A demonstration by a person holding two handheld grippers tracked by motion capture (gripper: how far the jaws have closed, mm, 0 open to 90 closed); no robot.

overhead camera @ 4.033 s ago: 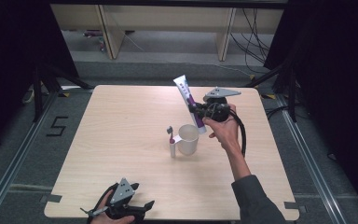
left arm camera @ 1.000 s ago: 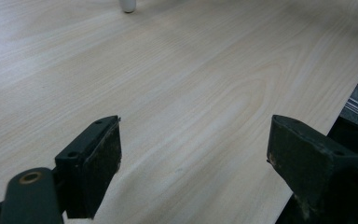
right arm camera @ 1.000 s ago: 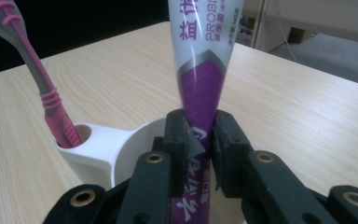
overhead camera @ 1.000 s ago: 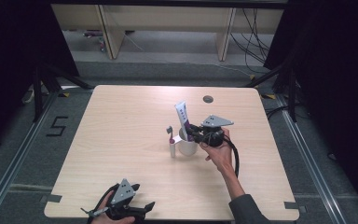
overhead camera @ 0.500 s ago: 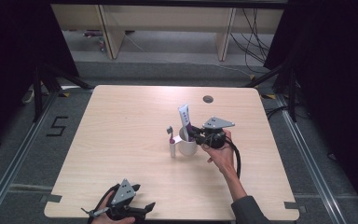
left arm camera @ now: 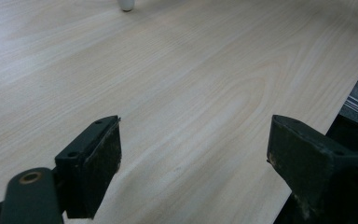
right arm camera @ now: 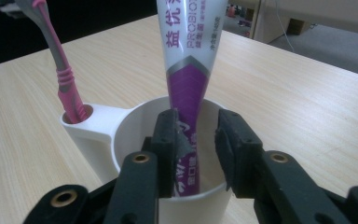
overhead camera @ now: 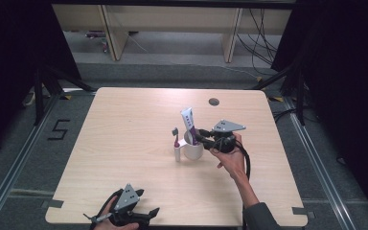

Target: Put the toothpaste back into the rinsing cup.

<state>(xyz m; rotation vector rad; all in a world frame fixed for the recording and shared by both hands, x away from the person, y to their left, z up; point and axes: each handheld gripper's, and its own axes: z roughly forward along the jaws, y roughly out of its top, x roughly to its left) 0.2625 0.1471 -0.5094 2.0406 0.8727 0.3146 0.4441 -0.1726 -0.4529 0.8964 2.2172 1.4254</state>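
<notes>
At mid-table, over the white cup (overhead camera: 194, 152), tipping as the first risk: could drag the toothpaste tube (right arm camera: 191, 56) sideways on pulling back, being in touch with it along one pad (right arm camera: 170, 140), and so lever the light cup over or knock the pink toothbrush (right arm camera: 67, 84) out of its side socket. Might also catch the cup rim if withdrawn low rather than lifted clear. Right gripper (right arm camera: 196, 123): jaws just been opening, slackened, not clamping. Tube between them, lower end down inside the cup, leaning on the left-hand pad as seen in the right gripper view, a plain gap to the other pad, top end well above the rim. Left gripper (left arm camera: 193, 140): spread wide over bare table (left arm camera: 191, 70) at the near edge, grasping nothing, well apart from the cup.
</notes>
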